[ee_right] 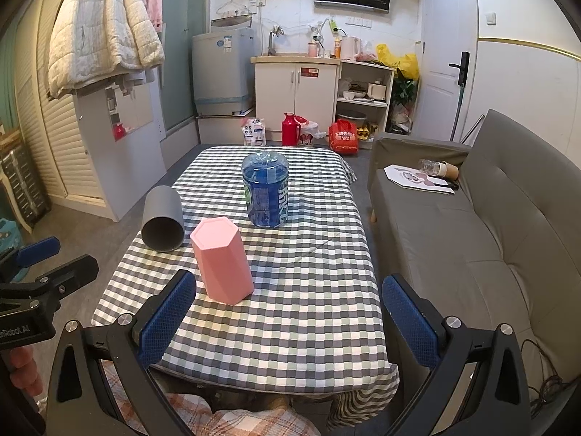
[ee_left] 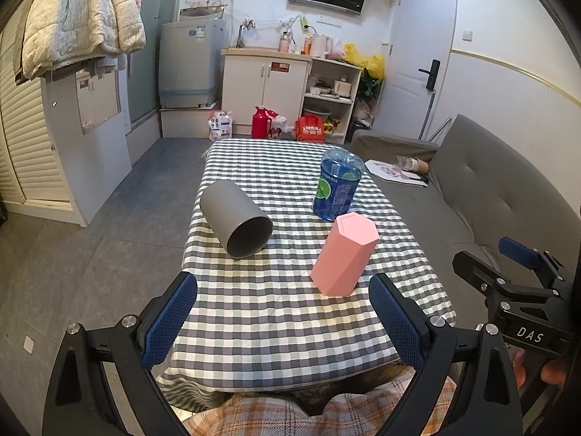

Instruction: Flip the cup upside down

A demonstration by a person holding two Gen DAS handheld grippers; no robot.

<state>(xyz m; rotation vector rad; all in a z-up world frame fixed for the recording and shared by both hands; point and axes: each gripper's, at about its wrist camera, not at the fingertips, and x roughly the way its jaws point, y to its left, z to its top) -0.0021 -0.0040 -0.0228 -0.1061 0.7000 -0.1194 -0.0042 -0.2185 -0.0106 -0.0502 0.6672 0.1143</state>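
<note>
Watching from the side, both the left gripper (ee_left: 283, 312) and right gripper (ee_right: 288, 312) hang wide open and empty over the table's (ee_left: 290, 327) near edge. The grey cup (ee_left: 235, 218) lies on its side at the left, mouth toward us. I'd pinch it across the middle, then roll the wrist slowly so the rim lands flat, clear of the pink cup (ee_left: 343, 256).

A checked tablecloth (ee_right: 308, 309) covered the table, and a blue bottle (ee_right: 265, 193) stood upside down near its middle. A grey sofa (ee_right: 472, 239) ran along the right side. A red flask (ee_right: 289, 129) stood on the floor beyond.
</note>
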